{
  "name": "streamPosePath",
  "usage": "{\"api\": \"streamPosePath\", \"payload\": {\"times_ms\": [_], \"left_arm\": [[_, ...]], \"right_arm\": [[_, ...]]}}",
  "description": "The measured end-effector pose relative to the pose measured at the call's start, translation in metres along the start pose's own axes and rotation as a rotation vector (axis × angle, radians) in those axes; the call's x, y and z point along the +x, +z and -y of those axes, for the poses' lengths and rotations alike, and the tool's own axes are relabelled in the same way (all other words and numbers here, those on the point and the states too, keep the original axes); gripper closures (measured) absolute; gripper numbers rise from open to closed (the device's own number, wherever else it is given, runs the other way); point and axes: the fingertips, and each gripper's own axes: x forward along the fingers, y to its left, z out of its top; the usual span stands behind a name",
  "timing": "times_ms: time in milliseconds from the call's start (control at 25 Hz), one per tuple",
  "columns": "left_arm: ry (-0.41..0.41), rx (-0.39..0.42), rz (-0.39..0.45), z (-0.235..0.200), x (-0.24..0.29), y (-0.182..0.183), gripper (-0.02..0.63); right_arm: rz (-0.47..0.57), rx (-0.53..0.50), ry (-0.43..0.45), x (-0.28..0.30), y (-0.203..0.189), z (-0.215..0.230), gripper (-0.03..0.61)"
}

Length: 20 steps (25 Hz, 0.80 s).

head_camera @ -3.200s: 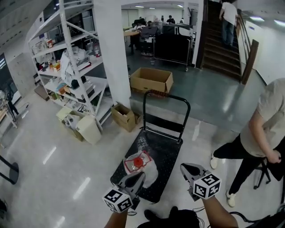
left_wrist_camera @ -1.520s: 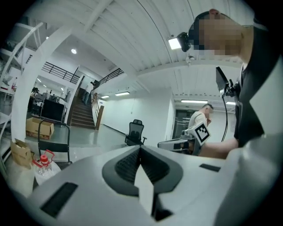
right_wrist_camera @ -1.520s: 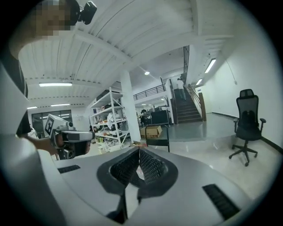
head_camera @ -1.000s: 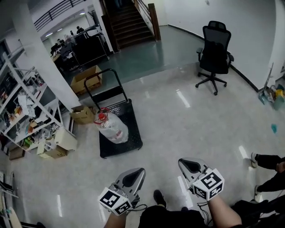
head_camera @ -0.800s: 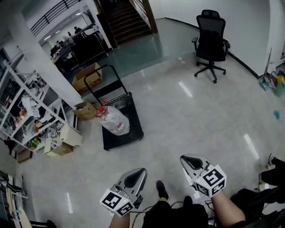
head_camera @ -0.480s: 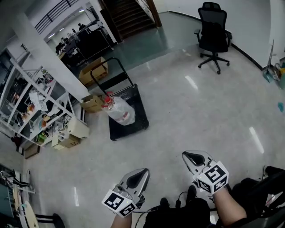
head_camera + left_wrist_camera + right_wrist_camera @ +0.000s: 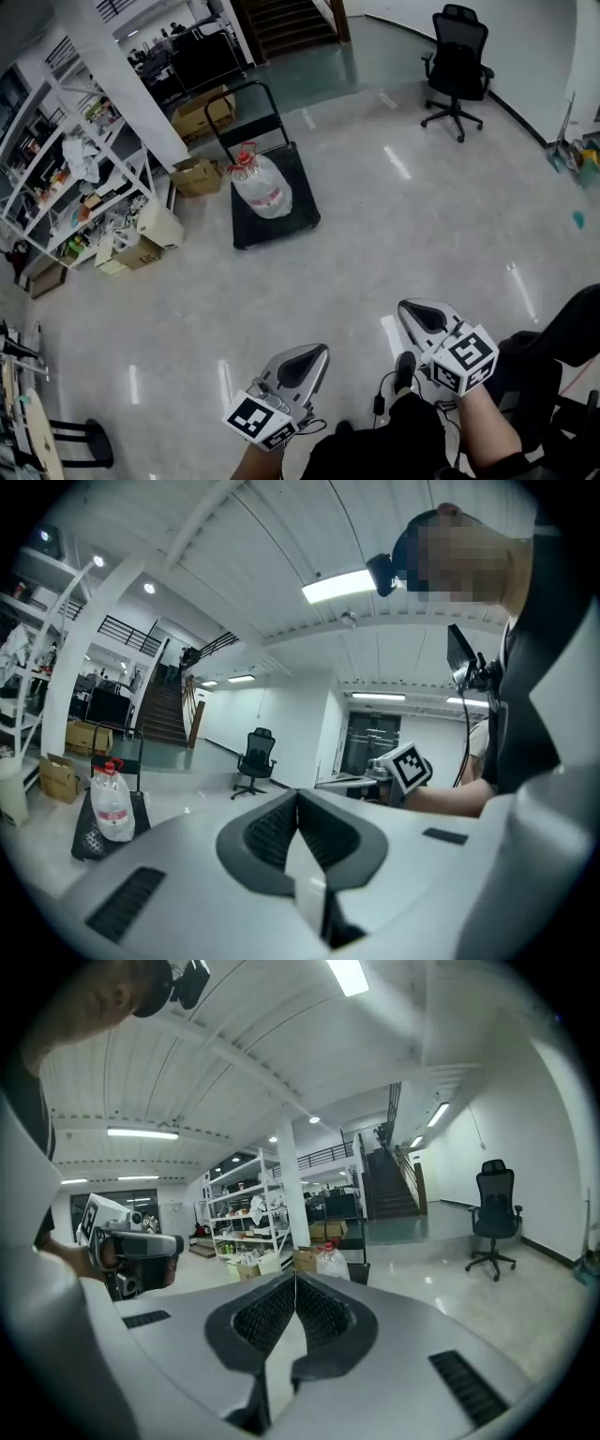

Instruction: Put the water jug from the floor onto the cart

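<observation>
The water jug [image 7: 262,185] stood on the cart [image 7: 274,232], towards the handle [image 7: 246,101] end of the black deck, its red cap up. Bare deck showed on the near side of it, and the jug's base sat inside the deck's edges.

Both claws were held low in front of the person, well apart from the cart, with a wide stretch of glossy floor [image 7: 375,225] between. The left gripper [image 7: 315,353] had its jaws pressed together on nothing, and in its own view the dark pads [image 7: 272,829] met along one line. The right gripper [image 7: 412,310] was likewise closed and empty, its pads [image 7: 323,1312] meeting edge to edge.

On the cart's left side room was tight. A cardboard box [image 7: 197,175] lay just beside the deck's corner, more cartons sat beyond it, and white shelving [image 7: 66,164] and a white pillar [image 7: 127,84] stood behind. On the cart's right side the floor ran open to an office chair [image 7: 455,66] near the far wall. Beyond the handle the floor changed to a darker strip before the stairs [image 7: 291,19].
</observation>
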Motion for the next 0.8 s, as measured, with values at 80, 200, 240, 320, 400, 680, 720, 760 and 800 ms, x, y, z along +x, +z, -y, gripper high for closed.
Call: {"api": "streamPosePath", "payload": {"times_ms": [80,200,240,320,400,680,720,760,800], "left_arm": [[-0.021,-0.004,-0.002,0.001,-0.045,-0.013,0.612],[-0.028,-0.015,0.005,-0.010,-0.107,-0.011,0.612],[-0.025,-0.017,0.013,-0.011,-0.120,-0.007,0.612],[-0.021,-0.009,0.035,-0.003,-0.139,0.003,0.612],[-0.023,0.024,0.055,0.012,-0.153,0.013,0.612],[-0.026,0.067,0.067,0.038,-0.185,0.020,0.612],[-0.024,0.074,0.064,0.043,-0.185,0.021,0.612],[-0.022,0.077,0.065,0.047,-0.184,0.023,0.612],[-0.023,0.072,0.072,0.052,-0.182,0.026,0.612]], "right_arm": [[-0.011,0.028,-0.037,-0.009,-0.012,-0.040,0.577],[-0.036,0.044,-0.067,-0.017,-0.016,-0.105,0.577],[-0.040,0.036,-0.070,-0.021,-0.014,-0.122,0.577],[-0.030,0.035,-0.070,-0.039,-0.009,-0.145,0.577],[-0.010,0.041,-0.076,-0.060,-0.004,-0.160,0.577],[0.017,0.014,-0.074,-0.082,0.003,-0.189,0.577],[0.020,0.012,-0.068,-0.085,0.002,-0.191,0.577],[0.021,0.012,-0.064,-0.088,0.003,-0.192,0.577],[0.022,0.011,-0.060,-0.093,0.004,-0.193,0.577]]}}
